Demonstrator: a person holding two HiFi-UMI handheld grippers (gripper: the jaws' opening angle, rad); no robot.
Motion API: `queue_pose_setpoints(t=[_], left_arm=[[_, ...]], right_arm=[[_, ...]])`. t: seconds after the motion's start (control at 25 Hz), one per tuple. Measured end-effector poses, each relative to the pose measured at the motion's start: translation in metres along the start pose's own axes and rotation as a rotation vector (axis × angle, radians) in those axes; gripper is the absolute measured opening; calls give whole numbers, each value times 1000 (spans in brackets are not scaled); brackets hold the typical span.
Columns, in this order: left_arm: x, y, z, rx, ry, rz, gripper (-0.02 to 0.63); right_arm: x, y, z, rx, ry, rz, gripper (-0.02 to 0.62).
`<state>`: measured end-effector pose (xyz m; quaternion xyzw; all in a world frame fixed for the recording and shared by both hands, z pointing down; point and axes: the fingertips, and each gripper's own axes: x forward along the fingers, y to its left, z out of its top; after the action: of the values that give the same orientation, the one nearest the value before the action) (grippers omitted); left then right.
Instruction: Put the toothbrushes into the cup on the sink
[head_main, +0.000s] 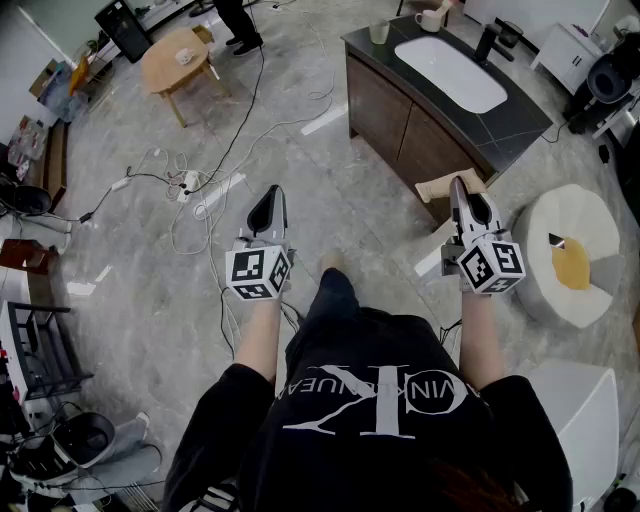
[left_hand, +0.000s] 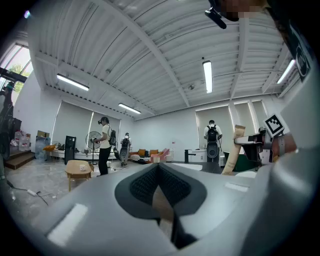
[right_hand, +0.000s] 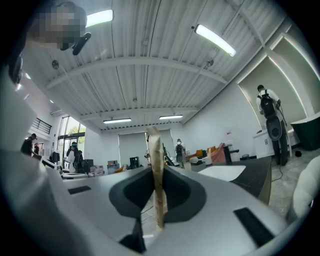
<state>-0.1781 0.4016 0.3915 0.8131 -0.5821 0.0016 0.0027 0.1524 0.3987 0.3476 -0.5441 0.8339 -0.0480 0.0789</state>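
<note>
In the head view my right gripper (head_main: 461, 187) is shut on a flat beige packet (head_main: 443, 186), held in the air in front of the sink cabinet. The right gripper view shows the packet (right_hand: 155, 150) edge-on and upright, pinched between the pads of this gripper (right_hand: 158, 172). My left gripper (head_main: 268, 200) hovers over the floor to the left, its jaws together with nothing seen between them (left_hand: 159, 167). The dark sink counter (head_main: 520, 125) with a white basin (head_main: 452, 72) lies ahead. At its far end stand a greenish cup (head_main: 378, 32) and a white mug (head_main: 430, 19).
A black tap (head_main: 487, 42) stands behind the basin. Cables and a power strip (head_main: 190, 185) lie on the floor at left, past a round wooden table (head_main: 178, 60). A white round pouf (head_main: 570, 255) sits at right. People (left_hand: 104, 145) stand further off in the room.
</note>
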Motion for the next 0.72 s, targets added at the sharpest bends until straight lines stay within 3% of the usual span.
queue_pose_setpoints(t=[0.72], left_arm=[[5,-11,-4,-1,23,-8,12]], right_arm=[[-2,-8,-6,25,13,9,52]])
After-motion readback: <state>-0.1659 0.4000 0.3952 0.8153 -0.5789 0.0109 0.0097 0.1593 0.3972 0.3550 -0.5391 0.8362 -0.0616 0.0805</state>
